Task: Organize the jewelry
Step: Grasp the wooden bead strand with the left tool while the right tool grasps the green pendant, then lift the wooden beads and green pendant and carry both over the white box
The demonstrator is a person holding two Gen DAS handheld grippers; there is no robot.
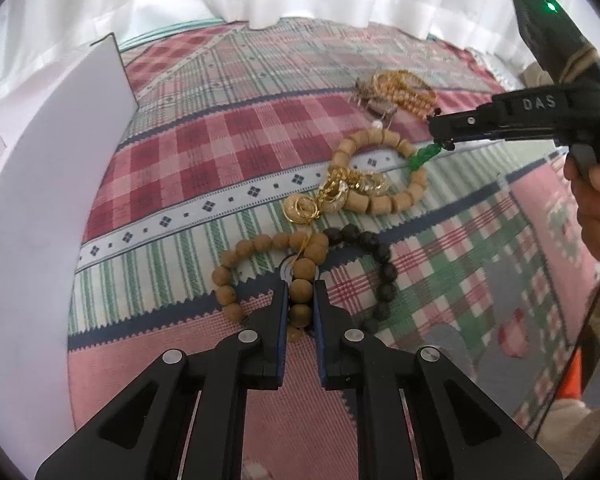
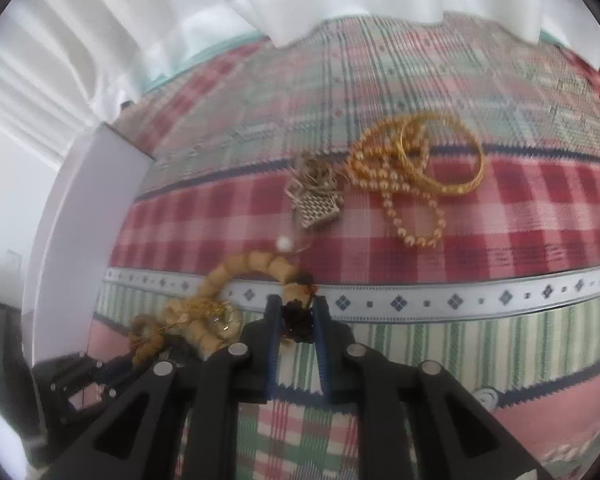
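My left gripper (image 1: 301, 288) is shut on a bracelet of round tan wooden beads (image 1: 236, 256) lying on the plaid cloth. A black bead bracelet (image 1: 380, 264) lies just right of it. My right gripper (image 1: 434, 128) is shut on the green pendant (image 1: 422, 158) of a bracelet of barrel-shaped tan beads (image 1: 380, 202); in the right wrist view the pendant (image 2: 298, 316) looks dark between the fingers, gripper (image 2: 296, 306). Gold rings and a chain (image 1: 332, 194) lie tangled inside that bracelet.
A white box wall (image 1: 60, 184) stands at the left. Farther back lie gold bangles and a gold bead necklace (image 2: 420, 168) beside a silver mesh piece (image 2: 314, 200) and a small pearl (image 2: 284, 244). White curtains hang behind.
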